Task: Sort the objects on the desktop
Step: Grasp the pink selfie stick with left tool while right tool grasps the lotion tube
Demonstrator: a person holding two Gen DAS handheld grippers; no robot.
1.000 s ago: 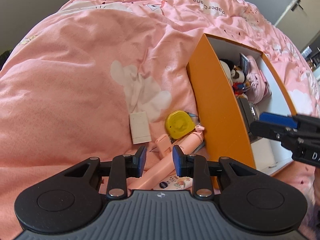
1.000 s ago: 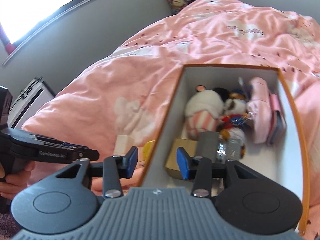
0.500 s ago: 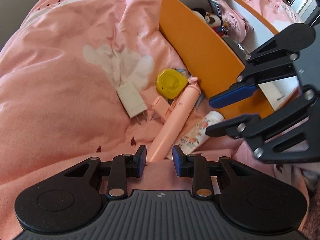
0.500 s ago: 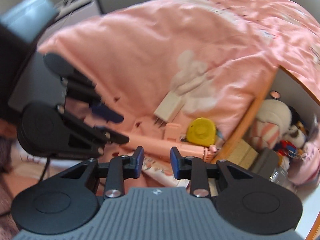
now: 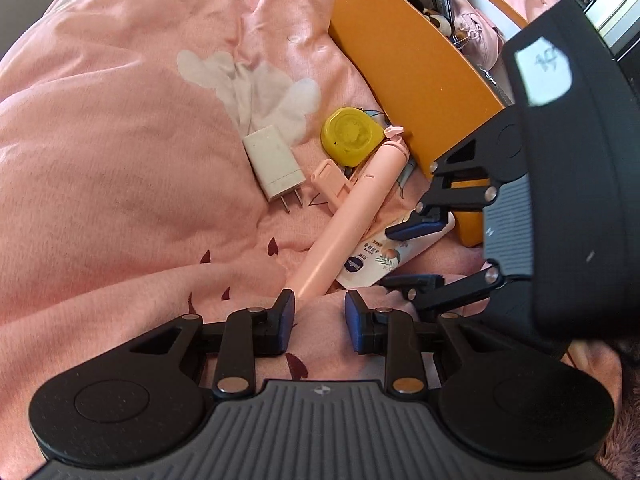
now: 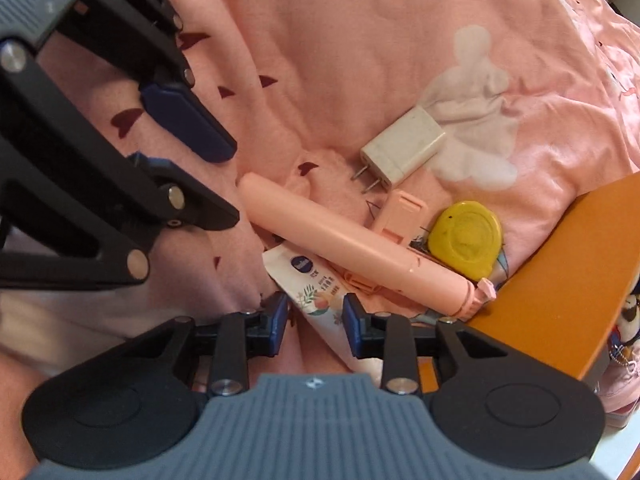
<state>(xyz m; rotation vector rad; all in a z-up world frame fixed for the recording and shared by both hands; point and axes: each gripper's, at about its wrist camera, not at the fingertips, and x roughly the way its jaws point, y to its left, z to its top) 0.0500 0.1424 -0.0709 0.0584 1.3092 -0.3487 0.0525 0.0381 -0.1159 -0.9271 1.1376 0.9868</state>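
Note:
On the pink quilt beside an orange box lie a white charger plug, a yellow tape measure, a pink selfie stick and a white cream tube. My right gripper points down over the tube. Its jaws are opening, with the tube between them and a gap at the left pad. My left gripper is open over bare quilt, just short of the stick's blunt end. The two grippers face each other, a short way apart.
The orange box has white inner walls and holds plush toys and a pink pouch. It stands close behind the loose items. The quilt rises in soft folds to the left. Furniture shows at the far right edge.
My right gripper swung from above the box down to the loose items and rolled, and now straddles the tube with narrower jaws. The left gripper rolled and sank slightly.

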